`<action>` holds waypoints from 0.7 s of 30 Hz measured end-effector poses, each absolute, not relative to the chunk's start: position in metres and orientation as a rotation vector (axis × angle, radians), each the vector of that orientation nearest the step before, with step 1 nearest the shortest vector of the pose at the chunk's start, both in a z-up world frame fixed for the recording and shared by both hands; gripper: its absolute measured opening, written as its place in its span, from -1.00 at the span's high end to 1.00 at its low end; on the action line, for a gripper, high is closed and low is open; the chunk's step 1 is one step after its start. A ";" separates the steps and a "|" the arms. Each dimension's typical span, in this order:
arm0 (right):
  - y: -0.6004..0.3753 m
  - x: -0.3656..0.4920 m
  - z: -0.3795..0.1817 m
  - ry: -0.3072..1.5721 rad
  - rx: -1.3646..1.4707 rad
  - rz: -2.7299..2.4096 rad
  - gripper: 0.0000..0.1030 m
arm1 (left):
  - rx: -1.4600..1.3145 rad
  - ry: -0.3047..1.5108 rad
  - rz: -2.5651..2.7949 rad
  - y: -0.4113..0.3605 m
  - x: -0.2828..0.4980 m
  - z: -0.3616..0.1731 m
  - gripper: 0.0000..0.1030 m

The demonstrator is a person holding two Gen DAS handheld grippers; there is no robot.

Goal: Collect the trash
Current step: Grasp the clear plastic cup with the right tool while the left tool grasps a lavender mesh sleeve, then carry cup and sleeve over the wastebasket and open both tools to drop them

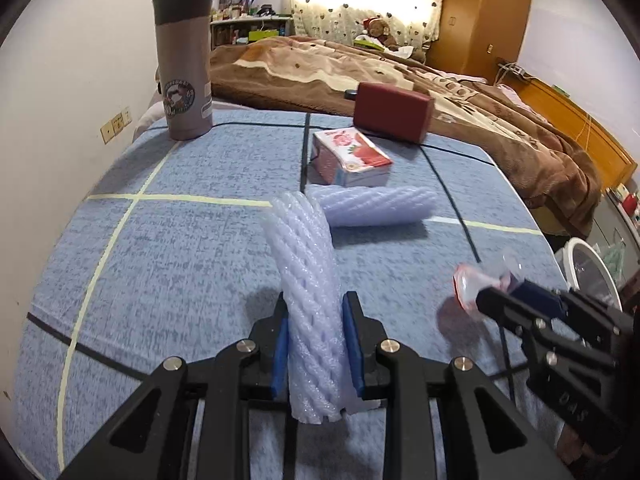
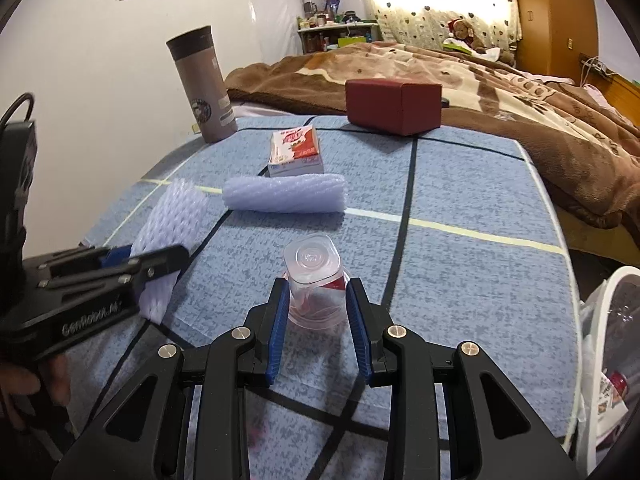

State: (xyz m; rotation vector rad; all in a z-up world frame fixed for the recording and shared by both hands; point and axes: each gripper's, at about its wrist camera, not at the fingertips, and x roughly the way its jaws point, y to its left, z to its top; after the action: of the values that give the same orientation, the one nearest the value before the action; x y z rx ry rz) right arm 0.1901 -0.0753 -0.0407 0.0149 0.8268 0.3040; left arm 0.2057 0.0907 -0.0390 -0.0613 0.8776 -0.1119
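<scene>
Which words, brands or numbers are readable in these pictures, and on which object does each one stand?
"GenRobot.AI", partly blurred: on the side of the left claw.
"DAS": on the body of the right claw.
Tumbler badge: too blurred.
Strawberry carton print: too small.
Plastic cup embossing: unreadable.

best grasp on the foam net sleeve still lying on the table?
Take the foam net sleeve across its middle, coming from above. It lies flat as a long roll crosswise to both views, so fingers should straddle its narrow width. The milk carton sits close behind.
</scene>
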 end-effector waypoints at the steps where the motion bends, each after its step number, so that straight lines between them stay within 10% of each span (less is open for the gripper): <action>1: -0.077 0.189 -0.040 0.824 0.016 0.304 0.41 | -0.059 0.874 -0.117 0.089 0.202 -0.038 0.49; 21: -0.149 0.146 -0.016 0.748 0.069 0.177 0.41 | -0.009 0.822 -0.271 0.009 0.167 -0.012 0.48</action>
State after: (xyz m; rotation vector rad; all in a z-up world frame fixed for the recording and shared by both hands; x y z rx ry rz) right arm 0.1458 -0.1494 -0.0156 0.0691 0.7483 0.1768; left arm 0.1668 0.0092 -0.0115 -0.0086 0.8220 -0.2707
